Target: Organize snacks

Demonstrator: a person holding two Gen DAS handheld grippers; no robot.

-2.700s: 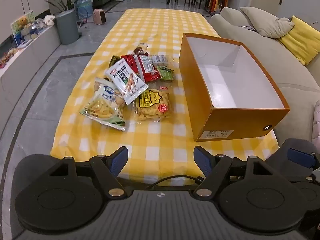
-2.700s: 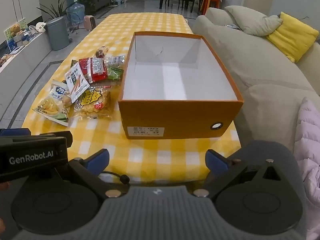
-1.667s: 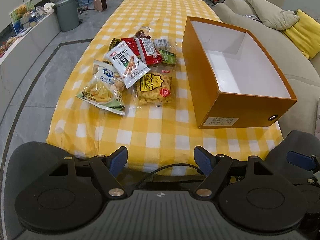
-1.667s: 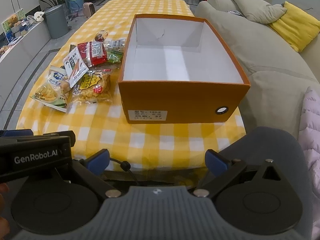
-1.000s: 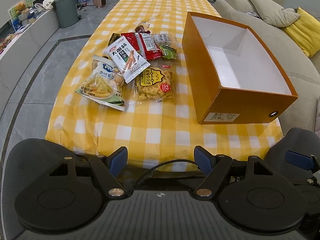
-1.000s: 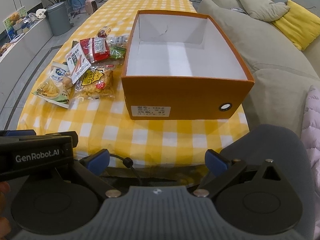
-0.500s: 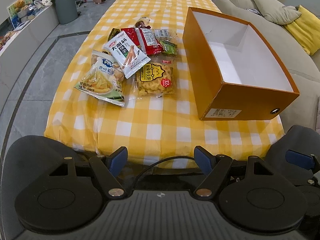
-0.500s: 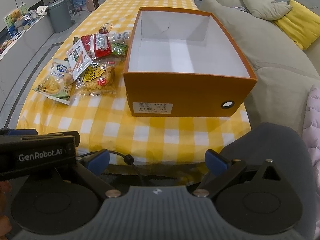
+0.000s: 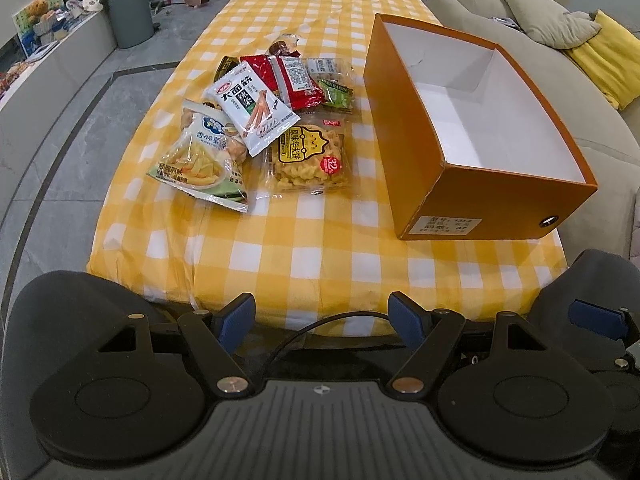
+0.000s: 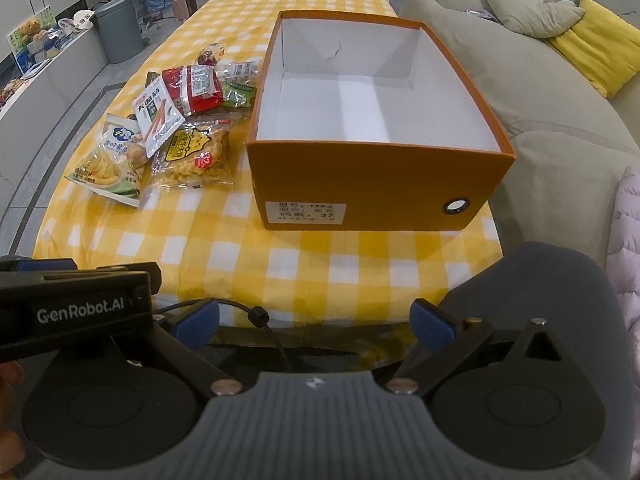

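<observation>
A heap of snack packets lies on the yellow checked tablecloth (image 9: 320, 248): a green chip bag (image 9: 202, 160), a white stick-snack packet (image 9: 252, 110), a clear bag of yellow crackers (image 9: 308, 156), red packets (image 9: 294, 80) and a small green one (image 9: 338, 94). To their right stands an orange box (image 9: 472, 196) with nothing inside; its white inside (image 10: 372, 108) shows in the right wrist view. My left gripper (image 9: 322, 316) and right gripper (image 10: 316, 318) hover open off the table's near edge, both holding nothing.
A beige sofa (image 10: 552, 92) with a yellow cushion (image 10: 596, 52) runs along the table's right side. A grey bin (image 9: 130, 14) and a low shelf stand on the tiled floor at left. My left gripper's body (image 10: 76, 308) shows at the right wrist view's left edge.
Both grippers have risen and come slightly closer to the table, so the snacks and box appear nearer and more from above. Nothing on the table has moved.
</observation>
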